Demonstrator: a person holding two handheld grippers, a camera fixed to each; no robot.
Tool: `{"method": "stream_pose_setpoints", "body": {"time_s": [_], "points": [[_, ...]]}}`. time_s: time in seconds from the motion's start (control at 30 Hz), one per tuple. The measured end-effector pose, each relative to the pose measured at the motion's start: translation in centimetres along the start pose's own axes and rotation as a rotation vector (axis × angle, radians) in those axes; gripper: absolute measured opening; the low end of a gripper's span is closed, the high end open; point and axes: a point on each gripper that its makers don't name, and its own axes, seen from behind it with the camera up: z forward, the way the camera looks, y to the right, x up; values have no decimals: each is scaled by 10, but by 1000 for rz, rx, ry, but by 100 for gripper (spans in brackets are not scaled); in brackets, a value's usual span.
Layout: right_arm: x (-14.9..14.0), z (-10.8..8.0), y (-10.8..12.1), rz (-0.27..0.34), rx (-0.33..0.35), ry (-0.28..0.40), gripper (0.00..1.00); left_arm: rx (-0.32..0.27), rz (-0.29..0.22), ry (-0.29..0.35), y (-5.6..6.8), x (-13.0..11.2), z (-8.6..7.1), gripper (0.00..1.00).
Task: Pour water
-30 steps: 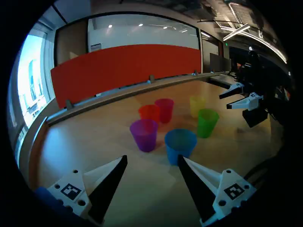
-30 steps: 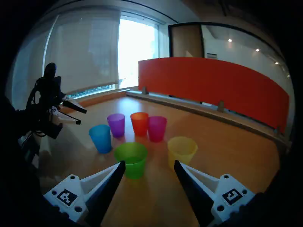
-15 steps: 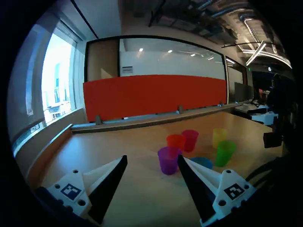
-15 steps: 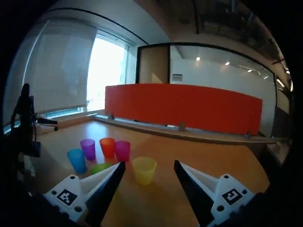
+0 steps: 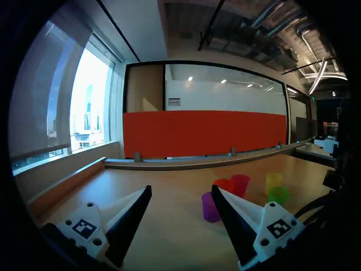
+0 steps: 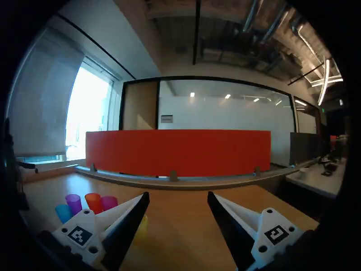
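Observation:
Several coloured plastic cups stand together on the wooden table (image 5: pixel 171 180). In the left gripper view I see the purple cup (image 5: pixel 210 207), the orange cup (image 5: pixel 222 184), the magenta cup (image 5: pixel 241 182), the yellow cup (image 5: pixel 273 180) and the green cup (image 5: pixel 278 195); part of the group is hidden behind my right-hand finger. My left gripper (image 5: pixel 180 195) is open and holds nothing, short of the cups. In the right gripper view the blue cup (image 6: pixel 63 212), purple cup (image 6: pixel 73 203), orange cup (image 6: pixel 93 202), magenta cup (image 6: pixel 108 202) and yellow cup (image 6: pixel 142 225) sit low left. My right gripper (image 6: pixel 178 198) is open, with nothing in it.
A long orange divider panel (image 5: pixel 203 133) with a raised rail runs along the table's far edge. Large windows (image 5: pixel 85 122) line the left side, above a wooden ledge. Another desk (image 6: pixel 316 174) with dark objects stands at the right. Bare table stretches ahead of the right gripper.
Both views have swung upward and level with the table. The cups have sunk lower and look smaller and farther off. Both grippers stayed open.

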Motion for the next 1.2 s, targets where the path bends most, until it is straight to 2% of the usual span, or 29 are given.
{"method": "stream_pose_setpoints", "body": {"time_s": [0.17,0.37,0.77,1.2], "points": [[1,-4,15,47,-52,21,99,41,-9,29,-6,5,-4,98],[-12,-3,22,79,-75,7,99,52,-22,46,-6,5,-5,98],[-17,-10,33,75,-97,-23,99,122,21,72,-6,-4,-3,98],[-5,-18,40,23,-140,-36,99,115,20,99,8,-12,5,98]]}}
